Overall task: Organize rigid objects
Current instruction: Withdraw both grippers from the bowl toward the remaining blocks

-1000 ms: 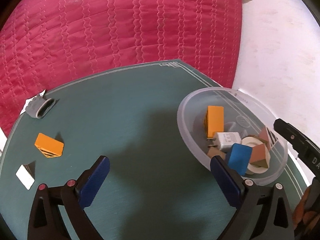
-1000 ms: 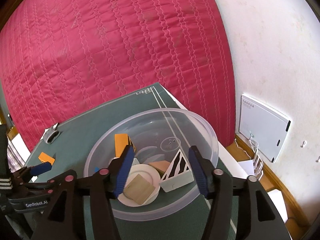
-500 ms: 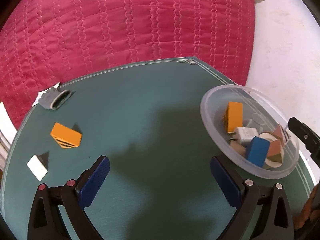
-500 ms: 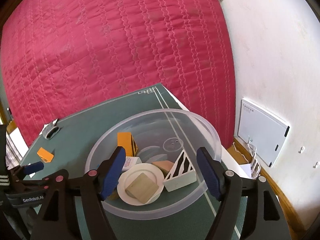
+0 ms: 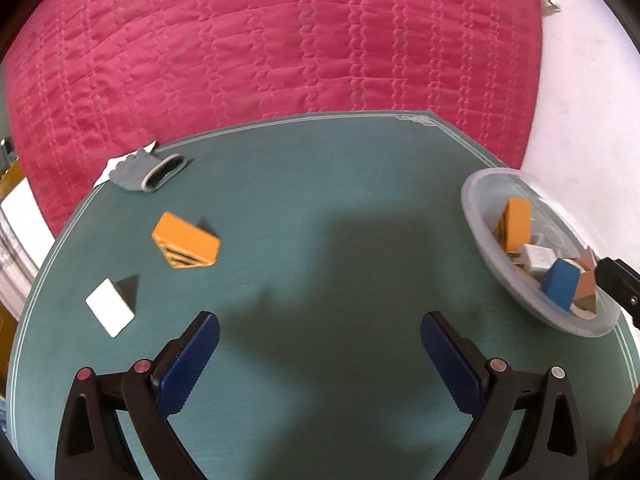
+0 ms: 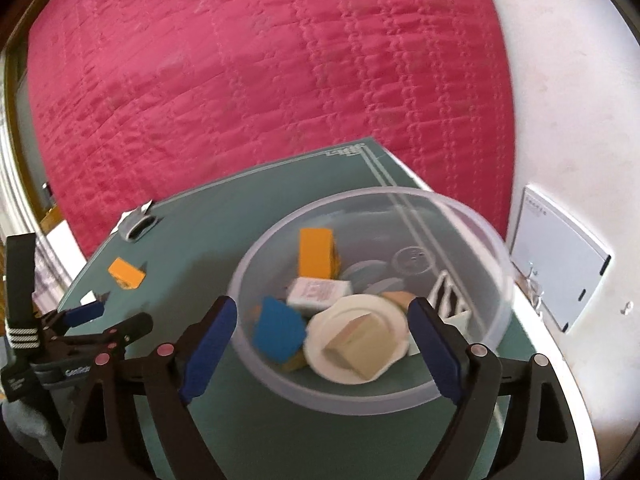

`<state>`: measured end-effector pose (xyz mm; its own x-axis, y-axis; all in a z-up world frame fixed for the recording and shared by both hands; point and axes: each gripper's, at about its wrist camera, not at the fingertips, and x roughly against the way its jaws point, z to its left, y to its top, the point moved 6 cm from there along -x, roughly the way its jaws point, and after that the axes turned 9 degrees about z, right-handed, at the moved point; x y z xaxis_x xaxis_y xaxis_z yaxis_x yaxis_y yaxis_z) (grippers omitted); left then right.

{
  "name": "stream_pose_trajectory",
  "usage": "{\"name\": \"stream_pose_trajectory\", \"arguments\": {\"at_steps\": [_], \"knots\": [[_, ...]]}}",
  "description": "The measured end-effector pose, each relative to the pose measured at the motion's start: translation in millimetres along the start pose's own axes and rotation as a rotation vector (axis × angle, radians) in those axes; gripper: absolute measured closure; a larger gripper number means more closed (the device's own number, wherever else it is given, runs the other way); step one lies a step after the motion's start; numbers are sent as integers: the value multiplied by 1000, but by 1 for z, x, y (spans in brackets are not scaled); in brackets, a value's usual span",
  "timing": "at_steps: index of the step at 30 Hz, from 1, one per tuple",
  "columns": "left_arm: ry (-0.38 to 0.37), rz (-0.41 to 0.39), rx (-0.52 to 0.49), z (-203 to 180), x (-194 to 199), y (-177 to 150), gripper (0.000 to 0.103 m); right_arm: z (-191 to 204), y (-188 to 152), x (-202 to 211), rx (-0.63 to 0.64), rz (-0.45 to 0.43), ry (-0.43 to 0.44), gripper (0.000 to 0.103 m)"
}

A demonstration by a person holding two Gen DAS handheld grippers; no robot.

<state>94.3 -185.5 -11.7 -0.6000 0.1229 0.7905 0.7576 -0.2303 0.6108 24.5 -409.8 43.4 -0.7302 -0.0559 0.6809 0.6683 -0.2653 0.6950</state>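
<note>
A clear plastic bowl [image 6: 476, 224] [image 5: 476, 208] on the green table holds several blocks: an orange block [image 6: 316, 252], a blue block [image 6: 280, 330], a white charger [image 6: 318, 292], a white disc with a tan block [image 6: 356, 340] and a striped wedge [image 6: 448, 300]. Loose on the table are an orange striped wedge [image 5: 186, 240] [image 6: 126, 273], a white wedge [image 5: 110, 312] and a grey oval piece [image 5: 150, 168]. My left gripper [image 5: 320, 346] is open and empty over the table middle. My right gripper [image 6: 322, 334] is open, empty, at the bowl's near rim.
The green table [image 5: 320, 200] has a curved edge with a white border line. A red quilted cover [image 5: 280, 40] hangs behind it. A white wall [image 6: 568, 100] with a white box [image 6: 556, 252] lies to the right. White paper [image 5: 24, 212] sits off the left edge.
My left gripper has swung left, away from the bowl, bringing the loose wedges nearer. My right gripper has opened wider and drawn back from inside the bowl to its near rim.
</note>
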Motion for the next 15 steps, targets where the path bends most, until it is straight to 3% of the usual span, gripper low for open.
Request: {"name": "stream_pose_trajectory", "arguments": {"at_steps": [12, 15], "knots": [[48, 22, 154, 73, 0, -8, 1, 55, -9, 1, 136, 24, 61, 15], [93, 24, 195, 97, 1, -10, 1, 67, -10, -2, 149, 32, 81, 15]]}}
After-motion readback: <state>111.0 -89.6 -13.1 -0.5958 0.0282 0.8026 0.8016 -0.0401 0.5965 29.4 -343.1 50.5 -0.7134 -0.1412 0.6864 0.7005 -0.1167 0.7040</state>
